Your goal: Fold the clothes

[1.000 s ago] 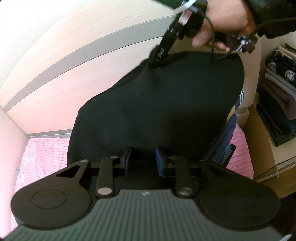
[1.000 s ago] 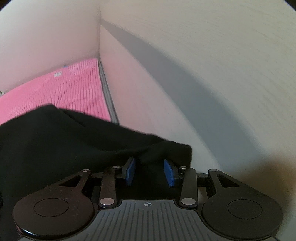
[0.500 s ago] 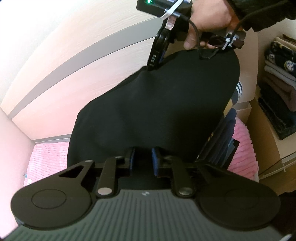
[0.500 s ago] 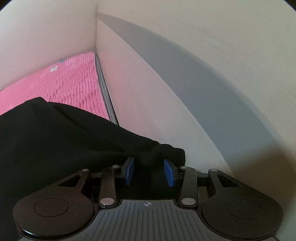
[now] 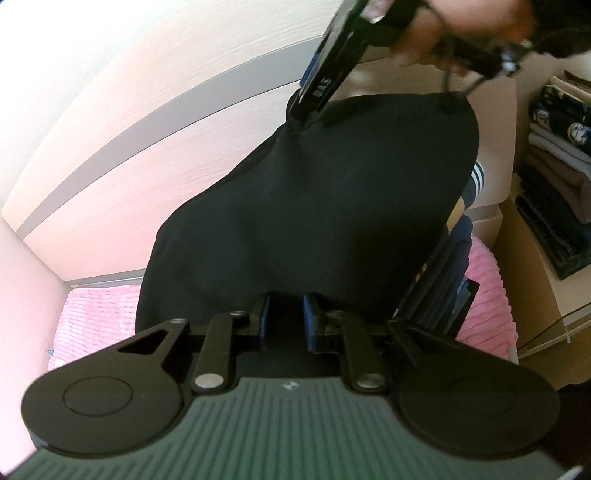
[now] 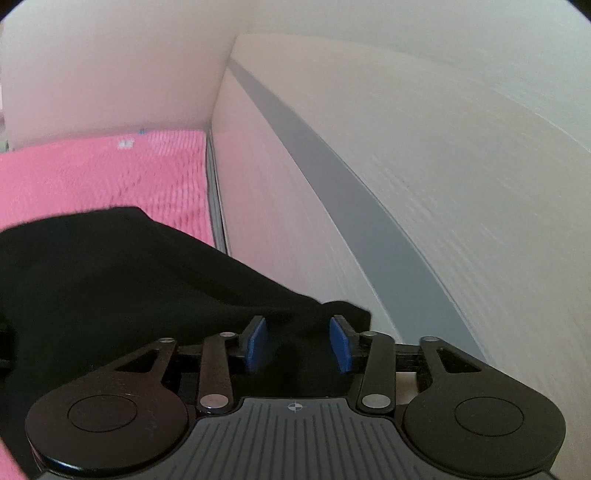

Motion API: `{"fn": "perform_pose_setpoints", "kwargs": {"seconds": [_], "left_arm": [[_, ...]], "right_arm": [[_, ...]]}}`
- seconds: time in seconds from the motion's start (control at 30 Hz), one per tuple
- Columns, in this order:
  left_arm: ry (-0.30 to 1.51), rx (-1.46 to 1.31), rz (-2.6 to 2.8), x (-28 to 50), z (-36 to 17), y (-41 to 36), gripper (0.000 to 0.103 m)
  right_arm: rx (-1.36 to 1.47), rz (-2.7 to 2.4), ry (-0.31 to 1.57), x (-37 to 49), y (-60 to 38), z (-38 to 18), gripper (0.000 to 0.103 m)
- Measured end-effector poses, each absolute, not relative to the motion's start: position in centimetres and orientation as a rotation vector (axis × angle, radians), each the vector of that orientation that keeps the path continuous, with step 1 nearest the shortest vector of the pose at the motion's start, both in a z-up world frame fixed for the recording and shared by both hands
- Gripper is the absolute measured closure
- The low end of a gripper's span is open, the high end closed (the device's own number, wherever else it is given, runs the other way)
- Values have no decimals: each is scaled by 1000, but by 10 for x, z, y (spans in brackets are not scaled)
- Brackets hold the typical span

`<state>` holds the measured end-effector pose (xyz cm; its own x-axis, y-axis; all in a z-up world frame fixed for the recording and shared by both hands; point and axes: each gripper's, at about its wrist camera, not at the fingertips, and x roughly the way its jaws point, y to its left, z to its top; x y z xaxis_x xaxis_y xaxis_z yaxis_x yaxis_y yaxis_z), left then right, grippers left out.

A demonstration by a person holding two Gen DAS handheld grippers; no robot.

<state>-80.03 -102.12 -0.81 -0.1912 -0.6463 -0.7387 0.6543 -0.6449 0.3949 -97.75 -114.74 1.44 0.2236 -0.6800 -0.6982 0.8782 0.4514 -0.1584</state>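
A black garment (image 5: 314, 206) hangs stretched between my two grippers above a pink bedcover (image 5: 96, 314). My left gripper (image 5: 286, 321) is shut on the garment's near edge, with cloth filling the narrow gap between the blue pads. A hand (image 5: 461, 22) holds my right gripper (image 5: 321, 88) at the garment's far top corner. In the right wrist view the right gripper (image 6: 297, 339) has its jaws opening. The blue pads stand apart there, and the black garment (image 6: 129, 280) lies loose between them.
A pale wooden headboard (image 5: 147, 129) with a grey stripe runs behind the bed. Dark blue and striped clothes (image 5: 454, 266) lie under the garment at the right. A stack of folded clothes (image 5: 554, 162) sits on a shelf at the far right. Pink bedcover (image 6: 103, 173) shows beyond the cloth.
The right gripper's pads have spread wider around the cloth, and it has shifted up and sideways along the headboard. The left pads closed a little tighter on the near edge.
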Motion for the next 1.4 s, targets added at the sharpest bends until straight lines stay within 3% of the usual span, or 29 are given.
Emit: {"fn": "perform_pose_setpoints", "kwargs": {"seconds": [0.13,0.4,0.7,0.8,0.87,0.93,1.17,1.4], "left_arm": [[11,1189,-1942,-801,-7,-1022,90],[80,1146,-1937,-794,0,-1032,87],[131,1079,-1890,-787,4,-1031,67],[185,1019,-1865,-781,12,-1031,55],[237,960,-1840,-774,19,-1033,40],[303,913,-1804,-768,21,-1037,34],[378,892,-1760,-764,19,-1043,33],[463,721,-1658,-732,42,-1026,24]], "right_arm": [[437,-1057,776,-986,-1148,-9,39],[432,-1112,643,-990,-1102,33,39],[433,-1069,713,-969,-1062,7,39],[402,-1089,677,-971,-1056,22,39],[377,-1089,660,-971,-1058,27,39],[401,-1066,670,-970,-1061,20,36],[432,-1101,610,-990,-1068,24,32],[466,-1145,512,-1017,-1055,40,32]]}}
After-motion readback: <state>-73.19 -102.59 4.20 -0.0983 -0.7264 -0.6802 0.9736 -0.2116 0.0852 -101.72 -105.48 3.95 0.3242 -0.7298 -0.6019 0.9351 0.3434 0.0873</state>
